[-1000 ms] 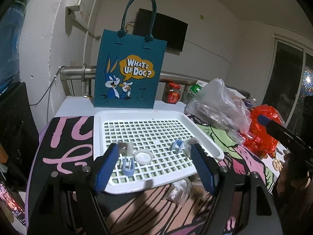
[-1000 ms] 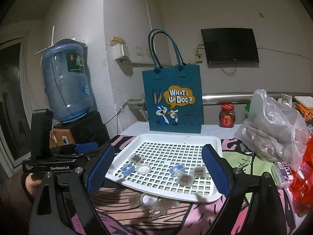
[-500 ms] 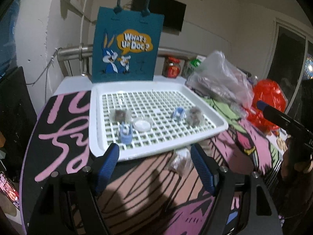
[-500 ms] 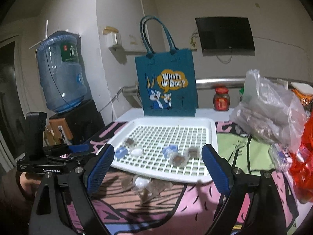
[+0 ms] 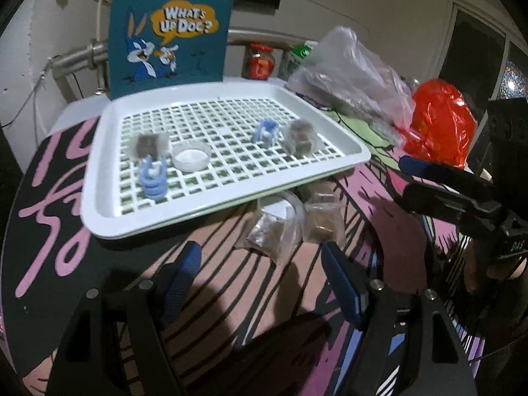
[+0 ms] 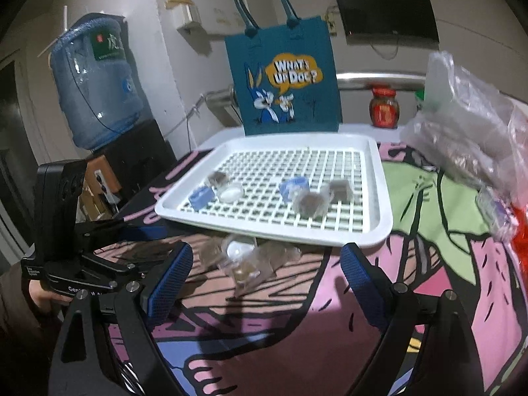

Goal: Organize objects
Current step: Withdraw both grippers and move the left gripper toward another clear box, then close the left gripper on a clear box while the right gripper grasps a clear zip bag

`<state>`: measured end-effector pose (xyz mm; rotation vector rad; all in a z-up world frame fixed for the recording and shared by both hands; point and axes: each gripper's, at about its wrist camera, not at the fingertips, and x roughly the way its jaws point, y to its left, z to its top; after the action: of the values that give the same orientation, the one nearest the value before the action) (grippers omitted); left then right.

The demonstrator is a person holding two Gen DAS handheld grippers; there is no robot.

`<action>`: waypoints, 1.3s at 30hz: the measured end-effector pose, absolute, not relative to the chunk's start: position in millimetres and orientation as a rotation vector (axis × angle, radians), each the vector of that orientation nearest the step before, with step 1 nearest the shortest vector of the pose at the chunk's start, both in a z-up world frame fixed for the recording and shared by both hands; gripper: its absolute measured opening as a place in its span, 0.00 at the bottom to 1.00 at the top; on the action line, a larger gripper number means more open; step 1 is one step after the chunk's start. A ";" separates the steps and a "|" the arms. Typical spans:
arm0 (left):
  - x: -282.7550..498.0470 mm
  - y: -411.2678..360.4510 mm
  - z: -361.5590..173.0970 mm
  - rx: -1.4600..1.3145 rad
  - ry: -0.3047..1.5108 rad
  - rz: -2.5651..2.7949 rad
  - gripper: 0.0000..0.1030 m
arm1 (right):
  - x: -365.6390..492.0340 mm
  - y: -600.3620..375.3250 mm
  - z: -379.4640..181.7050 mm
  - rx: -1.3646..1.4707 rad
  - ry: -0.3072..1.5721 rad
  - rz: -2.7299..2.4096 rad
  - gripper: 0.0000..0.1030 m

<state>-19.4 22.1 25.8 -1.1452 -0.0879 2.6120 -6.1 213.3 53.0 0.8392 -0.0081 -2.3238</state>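
A white slotted tray lies on the patterned cloth. On it are two blue clips, a clear round lid and wrapped brown packets. Several clear-wrapped packets lie loose on the cloth in front of the tray. My left gripper is open and empty, just short of them. My right gripper is open and empty, also in front of them.
A teal "What's Up Doc?" tote bag stands behind the tray. A clear plastic bag and a red bag lie to the right. A red-lidded jar and a water bottle stand behind.
Both grippers have pulled back and tilted down, so the tray sits farther away and the loose packets in front of it have come between the fingers. Both stay open.
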 end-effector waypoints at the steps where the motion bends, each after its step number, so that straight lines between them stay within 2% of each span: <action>1: -21.6 22.7 24.7 -1.151 -0.087 2.607 0.73 | -7.3 213.5 50.7 0.850 -0.007 -2.321 0.89; 5: -30.2 24.5 22.5 -1.167 -0.079 2.599 0.70 | -9.5 212.5 43.6 0.880 0.002 -2.314 0.89; 8: -35.5 28.8 20.2 -1.181 -0.058 2.585 0.64 | -9.7 210.5 41.7 0.890 0.008 -2.312 0.89; 18: -46.1 36.9 14.4 -1.186 -0.046 2.512 0.31 | -9.5 204.2 37.3 0.913 0.027 -2.293 0.89; 35: -23.2 8.8 22.6 -1.167 -0.161 2.546 0.29 | -0.1 161.7 33.1 0.935 0.153 -2.168 0.87; 39: -21.7 10.5 19.9 -1.178 -0.156 2.521 0.29 | 5.4 151.1 32.0 0.925 0.191 -2.138 0.79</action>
<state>-21.7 10.5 19.9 -1.1780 -0.1556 2.5211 5.4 151.1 32.0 0.9251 0.1912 -2.1383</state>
